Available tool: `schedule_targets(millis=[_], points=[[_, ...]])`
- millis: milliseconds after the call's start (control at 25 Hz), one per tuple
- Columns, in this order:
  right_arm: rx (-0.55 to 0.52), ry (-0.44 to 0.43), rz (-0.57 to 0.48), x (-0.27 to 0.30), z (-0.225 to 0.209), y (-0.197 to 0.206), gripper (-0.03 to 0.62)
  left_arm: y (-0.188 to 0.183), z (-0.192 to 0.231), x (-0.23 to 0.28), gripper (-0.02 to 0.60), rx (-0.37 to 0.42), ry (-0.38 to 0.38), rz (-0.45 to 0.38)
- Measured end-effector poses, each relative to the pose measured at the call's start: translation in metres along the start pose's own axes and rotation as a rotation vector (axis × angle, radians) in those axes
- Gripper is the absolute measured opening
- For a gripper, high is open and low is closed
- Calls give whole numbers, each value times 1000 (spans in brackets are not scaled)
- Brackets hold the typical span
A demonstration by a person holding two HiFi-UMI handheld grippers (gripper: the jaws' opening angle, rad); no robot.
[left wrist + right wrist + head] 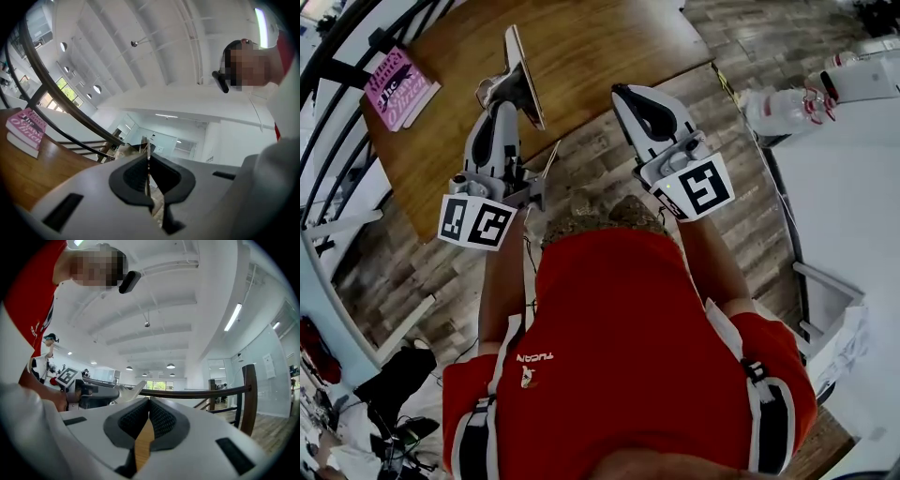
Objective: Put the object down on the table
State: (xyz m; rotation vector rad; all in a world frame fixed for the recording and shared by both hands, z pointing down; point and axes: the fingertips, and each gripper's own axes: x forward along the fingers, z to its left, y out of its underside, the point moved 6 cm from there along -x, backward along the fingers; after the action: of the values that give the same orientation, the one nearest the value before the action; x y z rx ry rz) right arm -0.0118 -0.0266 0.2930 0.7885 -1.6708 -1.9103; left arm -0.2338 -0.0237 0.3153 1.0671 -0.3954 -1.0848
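Carry step, set-down pending: left gripper (pixel 504 101) clamped on the edge of a thin flat board (pixel 524 70), apparently aloft over the wooden table (pixel 609 47); right gripper (pixel 626 96) closed, empty; next, lower board flat, clear of pink book (pixel 398 86), then release

Pink bk (pixel 399 87) on wood tbl (pixel 609 52)

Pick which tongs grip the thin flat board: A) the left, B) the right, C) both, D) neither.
A: the left tongs are shut on the edge of the thin flat board, while the right tongs are shut with nothing between them.
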Motion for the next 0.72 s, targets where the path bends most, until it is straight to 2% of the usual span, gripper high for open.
schedule_targets(millis=[360,720], points=[[0,-1,25,28,-32,10,25,7,26,33,9,-22,-30,32],[2,-72,5,64,-88,31,25,23,45,80,9,12,-102,77]])
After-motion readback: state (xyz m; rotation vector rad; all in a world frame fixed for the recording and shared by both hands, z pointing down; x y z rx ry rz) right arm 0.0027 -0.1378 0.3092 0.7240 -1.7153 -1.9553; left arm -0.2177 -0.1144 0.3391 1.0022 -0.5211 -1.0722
